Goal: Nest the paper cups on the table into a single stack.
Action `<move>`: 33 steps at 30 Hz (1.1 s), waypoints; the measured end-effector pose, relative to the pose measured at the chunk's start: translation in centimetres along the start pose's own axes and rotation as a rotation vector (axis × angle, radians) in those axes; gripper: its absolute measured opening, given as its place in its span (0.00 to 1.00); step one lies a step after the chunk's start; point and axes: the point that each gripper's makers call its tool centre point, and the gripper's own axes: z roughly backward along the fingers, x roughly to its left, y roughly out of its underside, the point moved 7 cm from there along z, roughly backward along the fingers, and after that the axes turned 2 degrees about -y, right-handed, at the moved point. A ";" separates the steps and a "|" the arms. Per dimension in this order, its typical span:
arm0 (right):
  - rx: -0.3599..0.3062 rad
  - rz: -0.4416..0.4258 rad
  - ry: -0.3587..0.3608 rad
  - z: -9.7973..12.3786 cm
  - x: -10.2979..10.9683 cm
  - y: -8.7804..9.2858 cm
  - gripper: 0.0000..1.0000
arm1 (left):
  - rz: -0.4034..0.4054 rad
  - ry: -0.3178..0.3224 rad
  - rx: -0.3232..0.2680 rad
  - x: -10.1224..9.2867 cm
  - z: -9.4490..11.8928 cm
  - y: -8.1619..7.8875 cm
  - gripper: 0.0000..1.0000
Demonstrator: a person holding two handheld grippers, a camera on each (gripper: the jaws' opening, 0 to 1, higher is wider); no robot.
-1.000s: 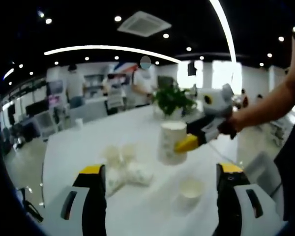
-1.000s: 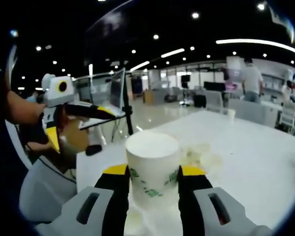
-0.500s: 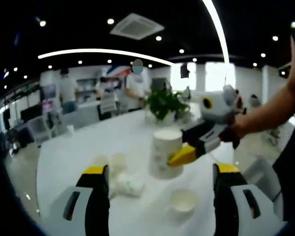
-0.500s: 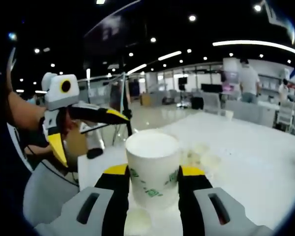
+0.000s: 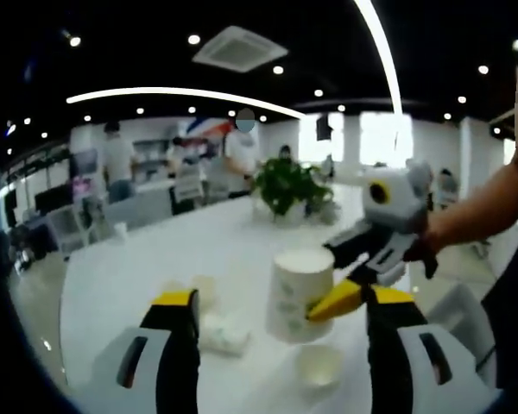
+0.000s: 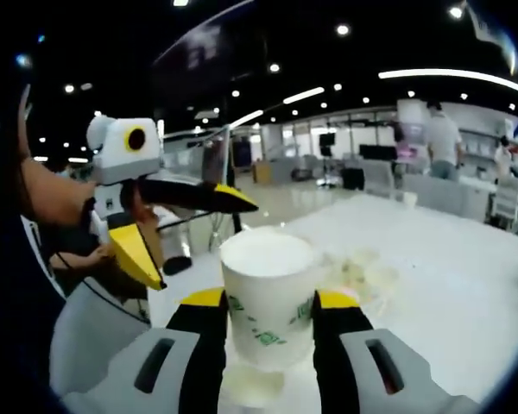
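Could tip the low cup [image 5: 320,366] if the held cup [image 6: 268,293], squeezed by the right gripper [image 6: 268,323], drops crooked; left gripper [image 5: 281,345] wide.

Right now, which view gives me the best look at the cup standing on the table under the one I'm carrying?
Left gripper view: the standing cup sits open-mouthed just below the held cup. In the right gripper view only a sliver of it peeks out beneath the held cup, between the right gripper jaws.
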 end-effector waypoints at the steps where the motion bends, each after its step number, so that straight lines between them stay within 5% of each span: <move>1: 0.000 0.003 -0.014 0.0 0.3 0.0 0.36 | -0.002 0.004 0.001 -0.1 -0.1 0.0 0.76; 33: 0.022 0.085 -0.117 -0.3 2.7 -1.1 0.36 | -0.017 0.112 -0.002 -2.1 -1.1 -0.8 0.43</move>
